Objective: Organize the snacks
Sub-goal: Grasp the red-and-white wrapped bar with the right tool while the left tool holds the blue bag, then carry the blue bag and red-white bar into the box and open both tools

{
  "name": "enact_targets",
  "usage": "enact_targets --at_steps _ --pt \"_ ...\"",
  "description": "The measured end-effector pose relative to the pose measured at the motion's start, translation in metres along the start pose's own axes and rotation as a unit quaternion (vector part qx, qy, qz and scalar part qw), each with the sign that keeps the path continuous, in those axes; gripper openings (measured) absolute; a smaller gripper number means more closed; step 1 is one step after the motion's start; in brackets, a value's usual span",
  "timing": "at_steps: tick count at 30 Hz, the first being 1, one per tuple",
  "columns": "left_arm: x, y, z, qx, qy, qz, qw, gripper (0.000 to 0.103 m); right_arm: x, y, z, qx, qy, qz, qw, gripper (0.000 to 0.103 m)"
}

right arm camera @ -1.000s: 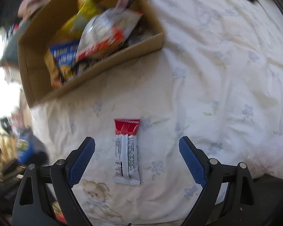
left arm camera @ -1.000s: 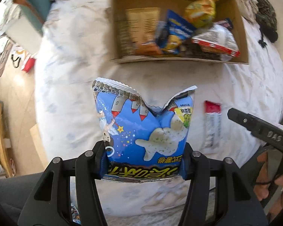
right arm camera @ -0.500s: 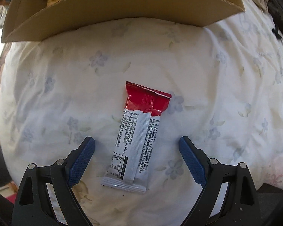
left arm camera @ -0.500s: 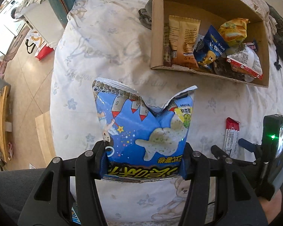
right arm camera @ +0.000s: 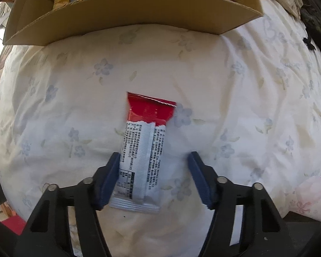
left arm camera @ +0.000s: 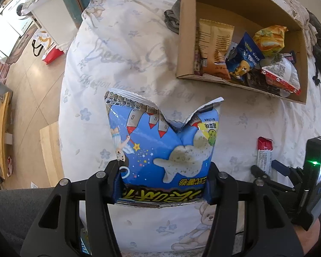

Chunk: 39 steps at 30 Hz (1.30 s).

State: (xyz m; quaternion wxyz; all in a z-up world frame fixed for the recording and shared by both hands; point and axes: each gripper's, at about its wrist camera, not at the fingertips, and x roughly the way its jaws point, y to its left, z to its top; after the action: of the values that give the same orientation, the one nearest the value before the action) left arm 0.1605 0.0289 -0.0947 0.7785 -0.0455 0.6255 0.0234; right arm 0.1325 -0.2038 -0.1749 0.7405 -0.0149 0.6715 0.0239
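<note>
Meanwhile, the left gripper (left arm camera: 163, 189) clamps both blue pads on the bottom of a puffy blue snack bag printed with rockets and a white fish-shaped cracker (left arm camera: 163, 145), held above a white bedsheet with pale blue flowers (left arm camera: 122, 55). Beyond it sits an open brown cardboard box (left arm camera: 186, 42) already holding several snack packets, among them a tan pouch (left arm camera: 215, 49), a dark blue bag (left arm camera: 245, 59) and a yellow-orange bag (left arm camera: 269, 39).

Over at the right gripper (right arm camera: 155, 181), the jaws are closing around a slim red-and-silver foil snack bar wrapper (right arm camera: 144, 152) lying flat on the sheet, just in front of the box's near wall (right arm camera: 126, 19). Its left pad (right arm camera: 109, 180) touches the wrapper's edge, while the right pad (right arm camera: 200, 180) stands clear of it, so the bar is between the fingers but not yet pinched.
</note>
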Motion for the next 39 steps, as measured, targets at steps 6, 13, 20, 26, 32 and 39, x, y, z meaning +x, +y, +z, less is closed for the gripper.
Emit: enact_targets --at_steps 6,13,20,26,32,39 --pt "0.001 0.004 -0.001 -0.006 -0.002 0.007 1.0 0.053 -0.012 -0.019 -0.002 0.021 -0.01 0.022 0.999 0.033" --pt "-0.002 0.008 -0.002 -0.013 -0.011 0.013 0.9998 0.053 -0.044 -0.052 -0.006 0.077 -0.061 0.055 0.994 0.033" --pt "-0.002 0.008 -0.003 -0.017 -0.017 0.023 0.9995 0.053 -0.07 -0.075 -0.01 0.117 -0.106 0.099 0.982 0.033" --pt "-0.003 0.009 -0.005 -0.02 -0.023 0.029 0.9991 0.053 -0.091 -0.07 -0.015 0.1 -0.141 0.142 0.975 0.033" --pt "-0.006 0.006 -0.006 -0.014 -0.042 0.038 0.9983 0.053 -0.109 -0.054 -0.009 0.089 -0.181 0.179 0.963 0.033" --pt "-0.028 -0.003 -0.004 -0.003 -0.105 0.041 0.9936 0.053 -0.121 -0.05 0.003 0.098 -0.226 0.216 0.945 0.033"
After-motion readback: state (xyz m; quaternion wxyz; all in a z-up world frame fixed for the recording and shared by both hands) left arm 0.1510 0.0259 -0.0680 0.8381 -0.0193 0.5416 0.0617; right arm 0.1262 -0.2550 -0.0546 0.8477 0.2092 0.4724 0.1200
